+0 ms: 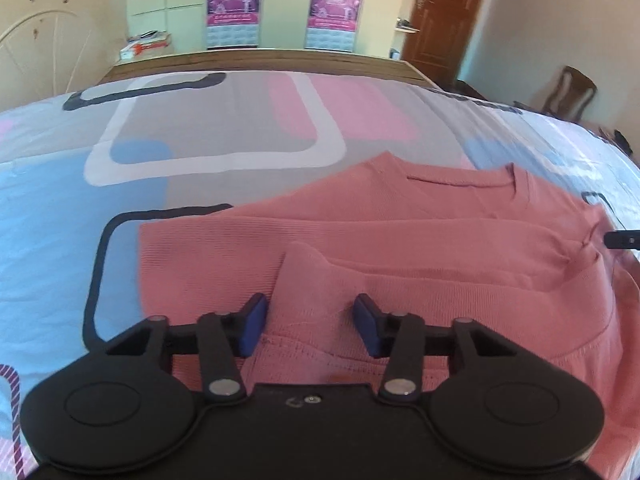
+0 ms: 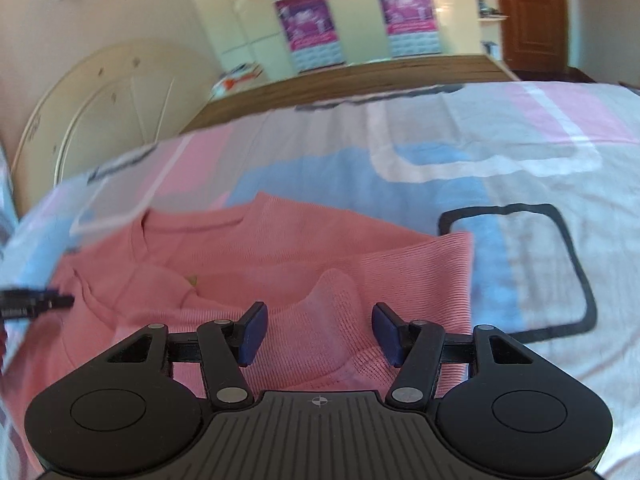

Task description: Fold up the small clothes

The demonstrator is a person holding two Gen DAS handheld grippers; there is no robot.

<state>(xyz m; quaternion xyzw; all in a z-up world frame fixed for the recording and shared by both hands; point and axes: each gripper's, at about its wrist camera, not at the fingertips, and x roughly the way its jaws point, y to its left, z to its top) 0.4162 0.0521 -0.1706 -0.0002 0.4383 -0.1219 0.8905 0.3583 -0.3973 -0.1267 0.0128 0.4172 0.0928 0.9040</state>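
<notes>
Pink knit top [image 1: 400, 240] under both grippers [image 1: 308, 328] [image 2: 318, 334], tilted downward, jaws apart.

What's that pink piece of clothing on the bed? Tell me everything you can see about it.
The pink top is a salmon-pink, fine-ribbed knit that looks soft and stretchy. It has a round neckline at the far end, and a stitched hem at the near end. It lies on the patterned bedspread, partly folded, with its layers overlapping in ridges. A raised fold pokes up between the blue pads of the left gripper, whose jaws stand apart. Another sits within the open right gripper.
</notes>
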